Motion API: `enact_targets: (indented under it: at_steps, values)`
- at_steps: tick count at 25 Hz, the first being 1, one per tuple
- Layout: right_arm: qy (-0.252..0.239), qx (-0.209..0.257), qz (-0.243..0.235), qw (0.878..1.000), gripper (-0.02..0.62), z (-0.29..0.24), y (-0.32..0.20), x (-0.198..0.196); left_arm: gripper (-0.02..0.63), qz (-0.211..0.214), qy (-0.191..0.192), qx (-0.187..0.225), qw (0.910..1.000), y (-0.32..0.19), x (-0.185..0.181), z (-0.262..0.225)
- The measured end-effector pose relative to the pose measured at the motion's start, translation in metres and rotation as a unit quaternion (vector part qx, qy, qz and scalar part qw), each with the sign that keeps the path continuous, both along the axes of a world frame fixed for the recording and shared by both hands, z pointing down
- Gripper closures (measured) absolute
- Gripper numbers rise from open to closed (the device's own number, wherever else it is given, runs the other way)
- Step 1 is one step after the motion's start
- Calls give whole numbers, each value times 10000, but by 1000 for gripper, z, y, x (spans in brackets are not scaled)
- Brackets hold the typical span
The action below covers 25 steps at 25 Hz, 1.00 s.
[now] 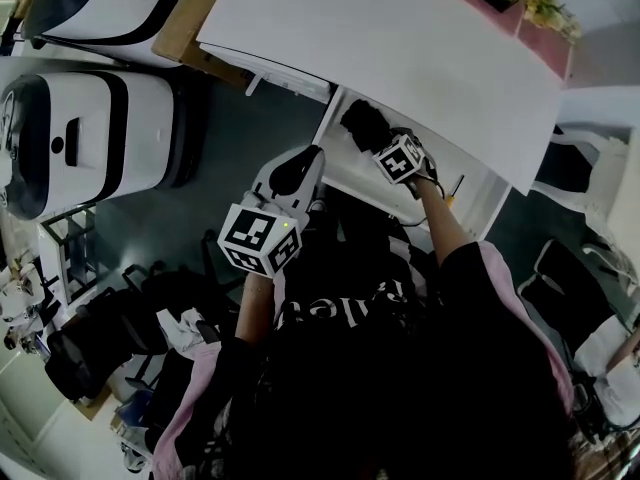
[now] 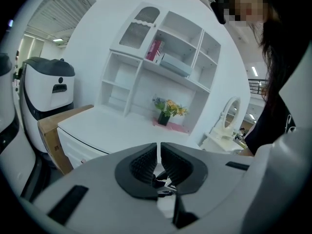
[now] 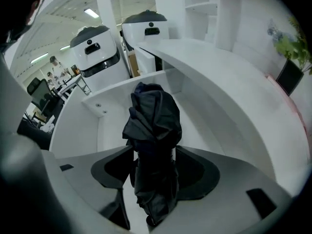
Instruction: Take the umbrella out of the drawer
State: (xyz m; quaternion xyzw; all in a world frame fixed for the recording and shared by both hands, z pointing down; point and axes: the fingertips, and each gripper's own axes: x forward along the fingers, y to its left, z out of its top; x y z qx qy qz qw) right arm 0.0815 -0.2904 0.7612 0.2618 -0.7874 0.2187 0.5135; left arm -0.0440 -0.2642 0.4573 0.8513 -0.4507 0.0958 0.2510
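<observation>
right gripper over umbrella in open drawer

right gripper [image 3: 153, 160] points steeply down into the open white drawer [image 3: 112, 126]. its jaws are spread wide, with the folded black umbrella [image 3: 153, 116] standing between them and its fabric filling the gap. cannot tell if the pads press on it. the umbrella lies inside the drawer, along its length, with its bunched end away from the gripper. in the head view the drawer sticks out from under the white surface [image 1: 400, 38], and the right gripper [image 1: 372, 133] is at the umbrella [image 1: 358, 120]. left gripper [image 2: 159, 152] has its jaws pressed together with nothing between them. it is held off to the left of the drawer, aimed at the surface [image 2: 112, 126] and the shelf unit [image 2: 161, 57]. a vase of flowers [image 2: 168, 110] stands on the surface.
</observation>
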Motion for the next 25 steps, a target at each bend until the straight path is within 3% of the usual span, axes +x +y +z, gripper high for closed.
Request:
enact_targets:
  at_steps: [13,25]
  values:
    - [572,-127,-242,9980,325,46,-7,-8,575,-191,-105,-303,9993,7,-4,20]
    - [698,-159,-178,9973,324,41,-8,-9,575,-168,-127,-251,9995,9,-27,20]
